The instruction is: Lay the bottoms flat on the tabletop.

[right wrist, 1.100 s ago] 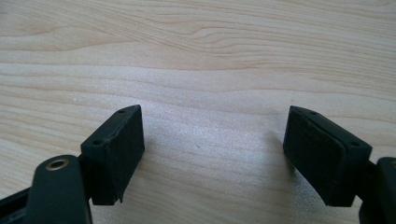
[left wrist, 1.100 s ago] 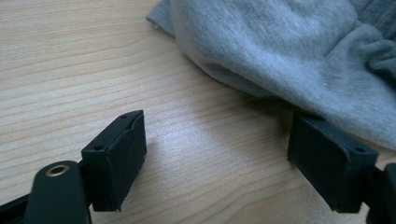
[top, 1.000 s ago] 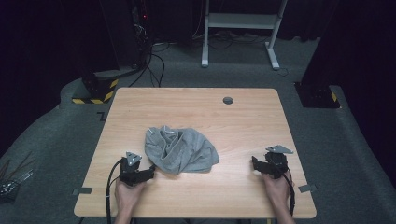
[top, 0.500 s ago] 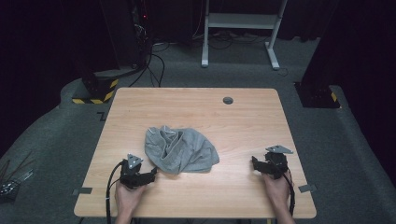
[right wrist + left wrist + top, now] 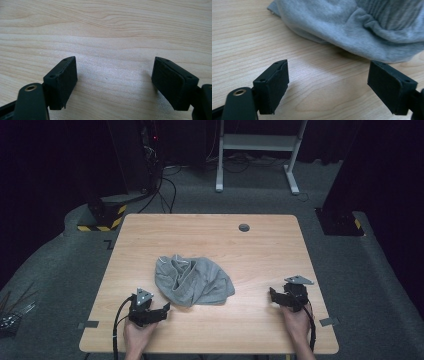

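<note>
I read this as a lab or recording studio, not a home. Beyond my left claw (image 5: 162,310) and right claw (image 5: 274,296), past the far edge of the wooden surface (image 5: 210,232), grey carpet (image 5: 260,200) runs into black-curtained darkness. Ahead and left of the left claw stands a dark equipment rack (image 5: 132,155) with a red indicator light and loose cables, beside a yellow-and-black hazard-striped base (image 5: 100,217). Straight ahead is a white metal desk frame (image 5: 260,150).

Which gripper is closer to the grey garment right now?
Left. The left gripper sits just short of the grey garment, by its near edge, jaws open. The right gripper rests farther off, over bare table.
</note>
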A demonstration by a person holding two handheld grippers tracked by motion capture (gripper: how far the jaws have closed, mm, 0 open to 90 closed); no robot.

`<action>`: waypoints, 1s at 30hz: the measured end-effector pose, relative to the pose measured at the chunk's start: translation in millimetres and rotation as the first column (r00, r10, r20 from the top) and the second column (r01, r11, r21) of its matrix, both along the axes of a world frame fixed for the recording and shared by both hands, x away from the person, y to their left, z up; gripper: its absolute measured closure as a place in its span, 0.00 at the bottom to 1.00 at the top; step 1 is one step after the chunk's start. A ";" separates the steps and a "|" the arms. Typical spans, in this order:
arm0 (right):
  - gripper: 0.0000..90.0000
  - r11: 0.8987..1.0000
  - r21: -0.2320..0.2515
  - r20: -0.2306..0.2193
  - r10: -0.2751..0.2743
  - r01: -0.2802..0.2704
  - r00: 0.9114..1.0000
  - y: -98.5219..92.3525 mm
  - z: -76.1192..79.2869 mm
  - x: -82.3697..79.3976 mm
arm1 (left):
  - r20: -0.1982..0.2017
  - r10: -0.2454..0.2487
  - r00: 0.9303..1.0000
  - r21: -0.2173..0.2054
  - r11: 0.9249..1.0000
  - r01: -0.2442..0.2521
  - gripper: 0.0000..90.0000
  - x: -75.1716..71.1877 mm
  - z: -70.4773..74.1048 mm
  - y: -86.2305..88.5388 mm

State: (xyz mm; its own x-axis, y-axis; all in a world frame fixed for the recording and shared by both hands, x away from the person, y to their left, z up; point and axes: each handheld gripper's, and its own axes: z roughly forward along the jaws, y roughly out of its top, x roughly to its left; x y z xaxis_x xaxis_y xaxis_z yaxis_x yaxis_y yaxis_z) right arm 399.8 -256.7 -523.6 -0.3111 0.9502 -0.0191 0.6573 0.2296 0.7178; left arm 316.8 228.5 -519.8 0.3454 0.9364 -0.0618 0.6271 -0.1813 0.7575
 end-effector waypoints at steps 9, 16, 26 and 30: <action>0.23 1.000 0.000 0.000 0.000 0.000 1.000 0.0 0.0 0.0 | 0.011 -0.037 0.999 -0.012 0.999 0.037 0.19 -4.6 4.3 -10.3; 0.23 1.000 0.000 0.000 0.000 0.000 1.000 0.0 0.0 0.0 | 0.010 -0.071 0.997 -0.027 0.997 0.071 0.17 -2.6 9.4 -21.4; 0.23 1.000 -0.001 0.000 0.001 -0.001 1.000 -0.1 0.0 0.0 | 0.035 -0.095 0.995 -0.028 0.995 0.095 0.15 4.6 18.2 -36.7; 0.23 1.000 0.000 0.000 0.000 0.000 1.000 0.0 0.0 0.0 | 0.027 -0.096 0.995 -0.031 0.995 0.097 0.12 12.4 20.3 -41.6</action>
